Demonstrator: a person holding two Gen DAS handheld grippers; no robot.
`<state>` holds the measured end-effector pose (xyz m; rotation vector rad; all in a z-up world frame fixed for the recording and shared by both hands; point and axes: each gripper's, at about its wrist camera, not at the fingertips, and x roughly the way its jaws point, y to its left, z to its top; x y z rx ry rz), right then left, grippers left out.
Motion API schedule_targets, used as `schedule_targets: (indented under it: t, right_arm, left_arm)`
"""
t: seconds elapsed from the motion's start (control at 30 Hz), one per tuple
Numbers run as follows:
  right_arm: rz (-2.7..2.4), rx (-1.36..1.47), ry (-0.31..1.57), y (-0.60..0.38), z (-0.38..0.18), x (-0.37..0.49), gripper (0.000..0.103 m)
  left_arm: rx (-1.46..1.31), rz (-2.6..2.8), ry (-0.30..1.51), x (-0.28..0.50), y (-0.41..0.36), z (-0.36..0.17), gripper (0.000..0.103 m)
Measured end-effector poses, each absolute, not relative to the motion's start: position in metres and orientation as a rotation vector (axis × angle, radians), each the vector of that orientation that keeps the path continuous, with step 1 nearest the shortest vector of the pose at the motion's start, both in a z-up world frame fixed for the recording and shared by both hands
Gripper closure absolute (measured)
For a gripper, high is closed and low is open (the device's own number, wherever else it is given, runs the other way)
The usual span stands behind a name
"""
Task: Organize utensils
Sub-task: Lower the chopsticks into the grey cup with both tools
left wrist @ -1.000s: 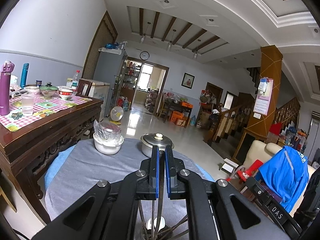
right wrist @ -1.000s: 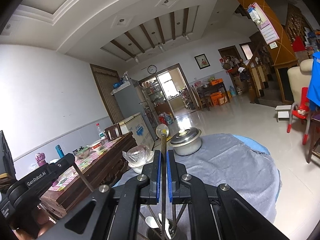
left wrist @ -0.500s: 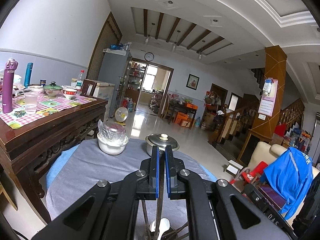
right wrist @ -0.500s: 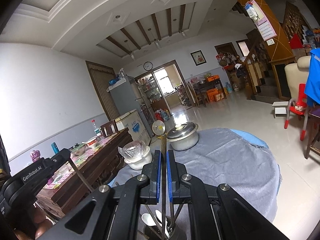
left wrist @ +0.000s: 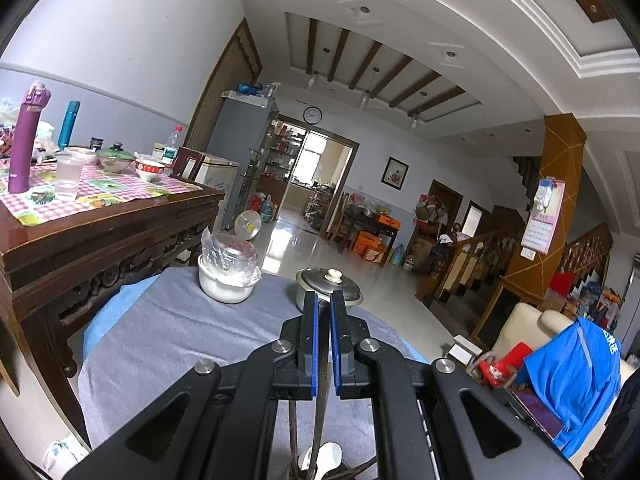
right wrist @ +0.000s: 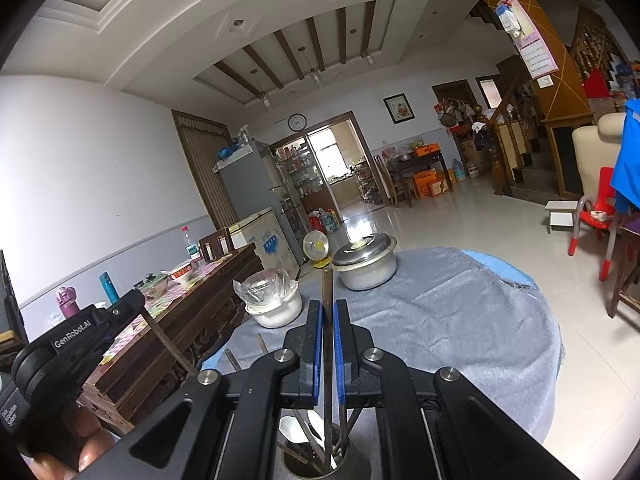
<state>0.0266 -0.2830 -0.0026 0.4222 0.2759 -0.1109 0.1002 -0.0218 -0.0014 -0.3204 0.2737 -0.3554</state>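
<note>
Chopsticks and spoons stand together in the round metal utensil holder (right wrist: 316, 462) at the near edge of the tabletop (right wrist: 460, 320), which is covered with a grey cloth over a blue one. Your right tool (right wrist: 328, 344) is clenched on a dark, thin chopstick (right wrist: 327, 292) that stands upright between the blue pads, its top poking above the fingertips and its lower end reaching down into the holder among a white spoon (right wrist: 294, 428) and other sticks. Your left tool (left wrist: 324, 344) is likewise clenched on a thin dark stick (left wrist: 320, 420) that runs down from the pads toward the holder's mouth, where a white ceramic spoon (left wrist: 330, 454) shows. From the right wrist view you can see the left tool's black body (right wrist: 76, 336) off to the left, with another thin stick slanting down beneath it. Farther back on the tabletop sit a white bowl with a crumpled clear plastic bag in it (left wrist: 228, 276) and, just right of it, a lidded steel pot with a pale knob (left wrist: 328, 286); the two stand apart. Beside the tabletop to the left is a dark carved wooden table with a pink checked cloth (left wrist: 100, 196), carrying a purple bottle (left wrist: 26, 140), a teal bottle (left wrist: 69, 124) and bowls.
</note>
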Motion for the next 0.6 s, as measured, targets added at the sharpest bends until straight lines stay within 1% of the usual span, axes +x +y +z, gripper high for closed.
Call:
schedule_targets:
  t: [0.27,0.6]
  right_arm:
    - [-0.108,0.421,0.298,-0.285,-0.011,0.028,0.097]
    - [-0.092,0.421,0.317,-0.286,-0.013,0.028,0.097]
  left_arm:
    - [-0.334,-0.345,0.295,0.106,-0.022,-0.013,0.097]
    - [-0.265,-0.360,0.314,0.098,-0.032,-0.019,0.097]
